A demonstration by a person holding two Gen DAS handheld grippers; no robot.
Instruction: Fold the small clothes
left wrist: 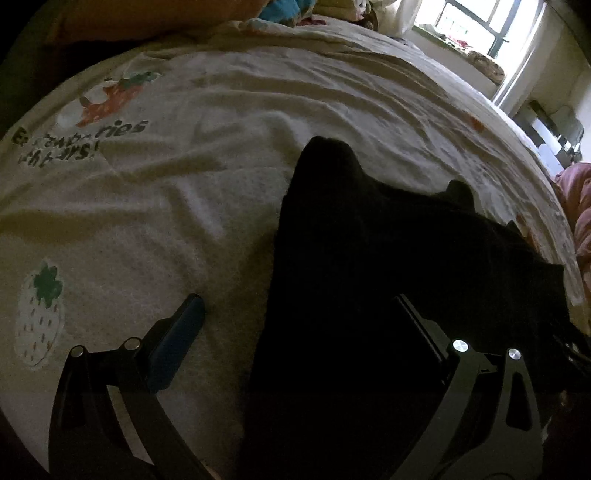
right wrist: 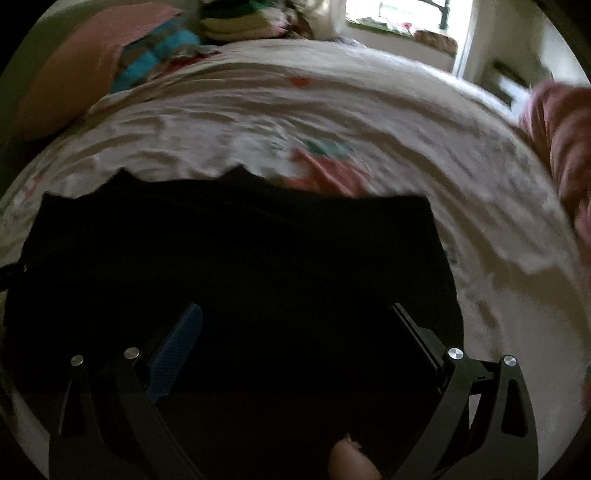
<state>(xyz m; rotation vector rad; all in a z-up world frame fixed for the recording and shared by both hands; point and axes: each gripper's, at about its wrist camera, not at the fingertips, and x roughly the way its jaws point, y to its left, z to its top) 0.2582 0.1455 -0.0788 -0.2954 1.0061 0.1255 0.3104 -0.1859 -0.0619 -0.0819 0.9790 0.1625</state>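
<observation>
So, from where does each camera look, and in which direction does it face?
Left wrist: it sits on the left claw, low over the bed, and faces along the black cloth garment toward the bright window; both open fingers show.
Right wrist: it sits on the right claw and faces across the same garment; both open fingers and a fingertip show.
Shared: the garment, the cream strawberry-print bedsheet, the window.

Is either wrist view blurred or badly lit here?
Left wrist: sharp, but the black garment is underexposed and the window blown out. Right wrist: motion blur smears the bedsheet, and the garment shows no detail.
</observation>
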